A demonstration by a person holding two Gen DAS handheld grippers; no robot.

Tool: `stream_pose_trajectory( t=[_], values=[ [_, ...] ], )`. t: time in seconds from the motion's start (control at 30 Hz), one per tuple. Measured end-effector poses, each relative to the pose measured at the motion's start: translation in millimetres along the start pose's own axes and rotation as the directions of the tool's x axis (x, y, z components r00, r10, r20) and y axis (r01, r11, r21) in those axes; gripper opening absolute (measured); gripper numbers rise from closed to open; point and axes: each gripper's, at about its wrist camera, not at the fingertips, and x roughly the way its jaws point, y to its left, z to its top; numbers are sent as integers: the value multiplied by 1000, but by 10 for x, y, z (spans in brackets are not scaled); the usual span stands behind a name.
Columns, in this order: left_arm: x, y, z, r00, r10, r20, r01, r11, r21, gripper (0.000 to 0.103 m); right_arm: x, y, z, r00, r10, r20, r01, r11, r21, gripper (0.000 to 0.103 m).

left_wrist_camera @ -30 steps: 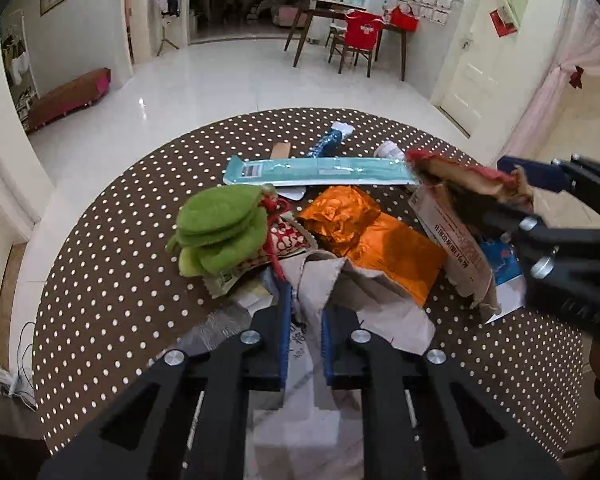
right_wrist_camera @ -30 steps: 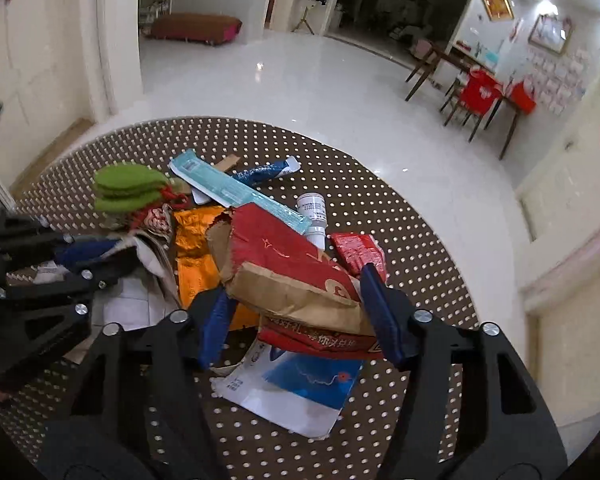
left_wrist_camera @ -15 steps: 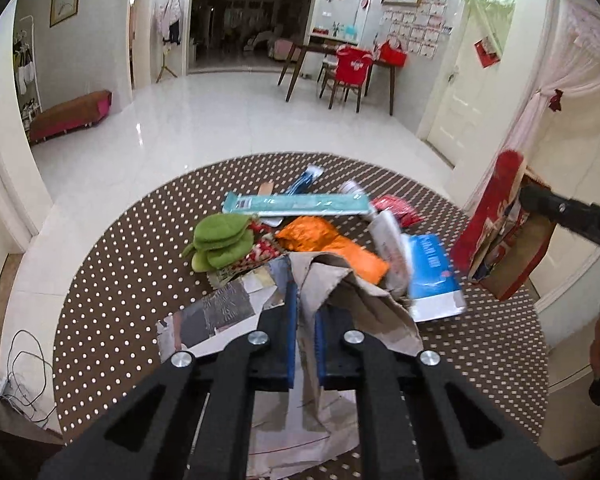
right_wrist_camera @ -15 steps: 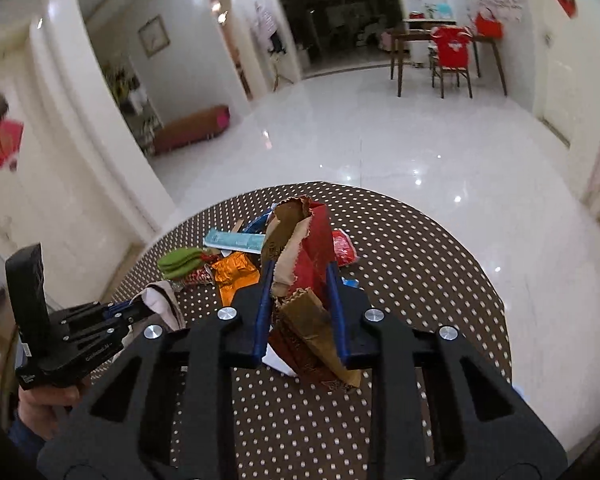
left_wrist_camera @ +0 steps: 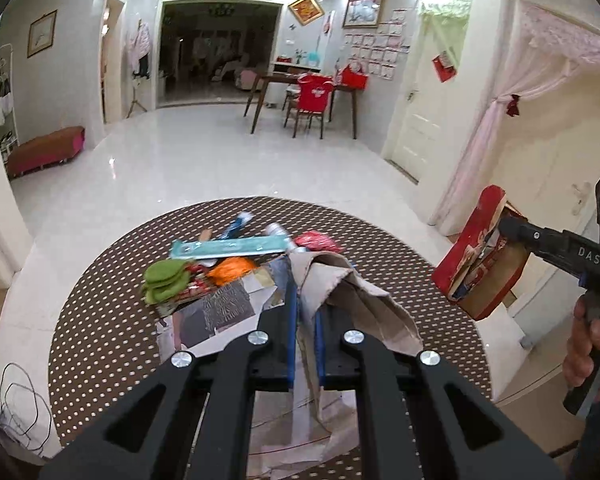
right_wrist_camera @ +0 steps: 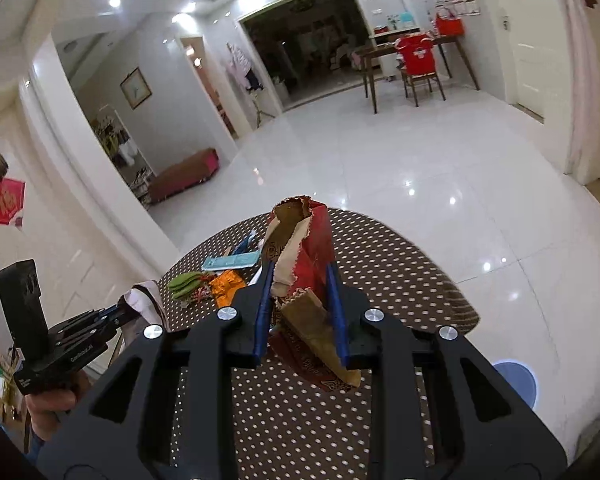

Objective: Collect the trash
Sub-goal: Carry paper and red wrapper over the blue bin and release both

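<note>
Left wrist view: the left gripper (left_wrist_camera: 304, 320) is pressed together on a crumpled beige paper (left_wrist_camera: 352, 296), which stands up between the blue pads and drapes over the right finger. Below it lies the round table (left_wrist_camera: 100, 320), covered in brown cloth with white dots. More trash lies on the table beyond the gripper: a printed sheet (left_wrist_camera: 216, 312), a green item (left_wrist_camera: 166, 280), an orange foil wrapper (left_wrist_camera: 232, 270), a long teal packet (left_wrist_camera: 228, 247), a red wrapper (left_wrist_camera: 316, 240) and a blue tube (left_wrist_camera: 238, 224). At the right edge, the right gripper (left_wrist_camera: 504, 226) holds a red bag (left_wrist_camera: 476, 256) off the table, beyond its rim. A hand (left_wrist_camera: 592, 344) grasps the gripper handle.

Right wrist view: the right gripper (right_wrist_camera: 302, 308) pinches the red bag (right_wrist_camera: 312, 256), red and brown paper, between its blue pads. The bag's open top points up and its lower end hangs under the fingers, above the table (right_wrist_camera: 380, 256). At the left, the left gripper (right_wrist_camera: 118, 314) holds the beige paper (right_wrist_camera: 146, 300) near the table rim. The green item (right_wrist_camera: 186, 282), orange foil wrapper (right_wrist_camera: 228, 284) and teal packet (right_wrist_camera: 230, 261) lie on the table behind.
</note>
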Motion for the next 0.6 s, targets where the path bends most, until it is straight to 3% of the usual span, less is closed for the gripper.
stream_pose_trajectory(
  t=[0.33,0.6],
  values=[
    [117,-711,176,993,-120,6,120,990,80,7,-537,-469,-9,995,-63,77,57,995,76,25],
    [401,-1505,188,973,-225,-43,229,958,171,7,-918,-1087,-124,981,-156,120,131,973,192,25]
  ],
)
